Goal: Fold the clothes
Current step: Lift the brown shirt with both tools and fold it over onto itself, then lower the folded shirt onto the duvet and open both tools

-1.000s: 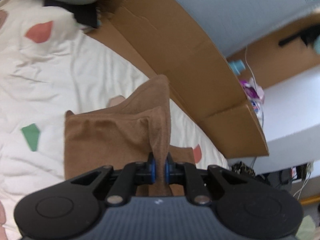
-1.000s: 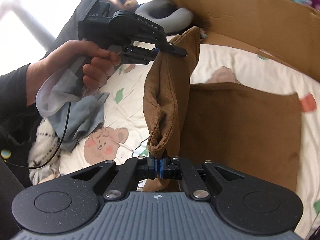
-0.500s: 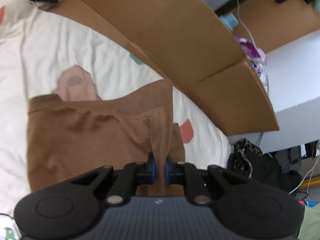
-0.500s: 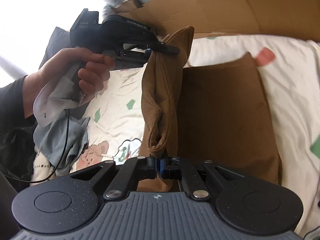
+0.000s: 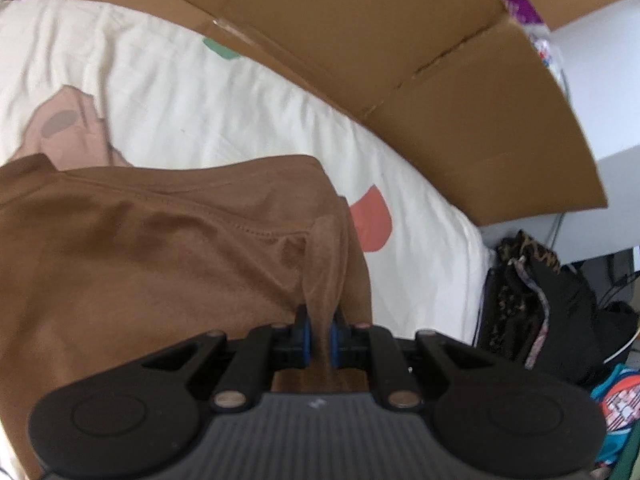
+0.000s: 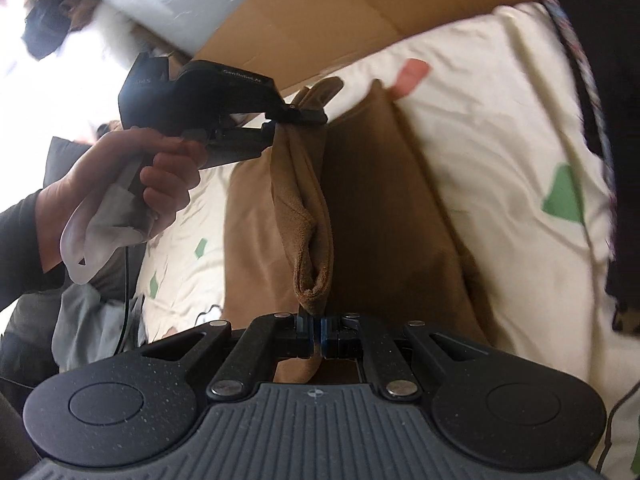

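A brown garment [image 5: 140, 264] lies partly folded on a cream patterned bedsheet [image 5: 200, 100]. My left gripper [image 5: 319, 336] is shut on a bunched edge of it, low over the cloth. In the right wrist view the same brown garment [image 6: 380, 208] lies flat, and a folded strip of it hangs stretched between both grippers. My right gripper [image 6: 318, 334] is shut on the strip's near end. A hand [image 6: 132, 184] holds the left gripper [image 6: 298, 114], which is clamped on the strip's far end, above the far side of the garment.
A large cardboard sheet [image 5: 400, 48] stands along the bed's far edge. Dark bags and clothes [image 5: 552, 300] are piled beyond the bed's corner. Grey and white clothes [image 6: 84, 320] lie at the left of the bed. A dark patterned cloth [image 6: 592, 80] hangs at the right.
Both grippers have moved down and across with the brown strip held between them, and the right one has rolled. The garment now sits closer under the left gripper. Neither grip has altered.
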`<state>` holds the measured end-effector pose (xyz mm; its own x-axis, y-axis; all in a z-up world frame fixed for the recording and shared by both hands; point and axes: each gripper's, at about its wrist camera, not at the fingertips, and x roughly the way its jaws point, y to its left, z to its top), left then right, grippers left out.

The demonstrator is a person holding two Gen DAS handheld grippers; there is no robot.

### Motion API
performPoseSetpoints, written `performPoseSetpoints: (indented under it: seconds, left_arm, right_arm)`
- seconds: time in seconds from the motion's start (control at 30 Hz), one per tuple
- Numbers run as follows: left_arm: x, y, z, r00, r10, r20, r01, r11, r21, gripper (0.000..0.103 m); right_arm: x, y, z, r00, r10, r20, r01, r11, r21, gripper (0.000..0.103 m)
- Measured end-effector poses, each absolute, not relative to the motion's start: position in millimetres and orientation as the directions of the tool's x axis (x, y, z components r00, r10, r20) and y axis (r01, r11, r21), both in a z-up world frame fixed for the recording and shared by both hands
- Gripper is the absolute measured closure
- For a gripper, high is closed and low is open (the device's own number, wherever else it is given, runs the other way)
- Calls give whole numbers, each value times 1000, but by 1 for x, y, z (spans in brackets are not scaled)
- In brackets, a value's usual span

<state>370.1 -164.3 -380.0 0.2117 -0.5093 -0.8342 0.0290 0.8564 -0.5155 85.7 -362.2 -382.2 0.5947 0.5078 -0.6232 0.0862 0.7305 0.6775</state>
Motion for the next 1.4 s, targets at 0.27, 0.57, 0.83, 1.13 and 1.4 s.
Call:
performPoseSetpoints:
  seconds: [0.27,0.57,0.83,1.13,1.4]
  left_arm:
    - [369,-181,-396,195,-487,-851,52,872,-487,93]
    - [362,-190,-384,217,-501,-838,97,865,-492,93]
    - [361,-207,-401,180,-474,-862,116,880,-460,93]
    - [365,-213,-395,158,-526,-836,203,846,-493,73]
    - [363,-198,-376,178,-501,-847,331,841,-427,83]
  right_arm:
    - [74,-376,-396,616,482,-623,169,691,703,103]
    - [66,-377,-393,633,482,-606,184,667,722,103]
    - [56,-388,-411,622,465,-630,253,642,724,103]
    - [43,-394,-428,623,441,-646,327,603,727,103]
    - [37,-404,-425,650,408,-641,351,586,730,103]
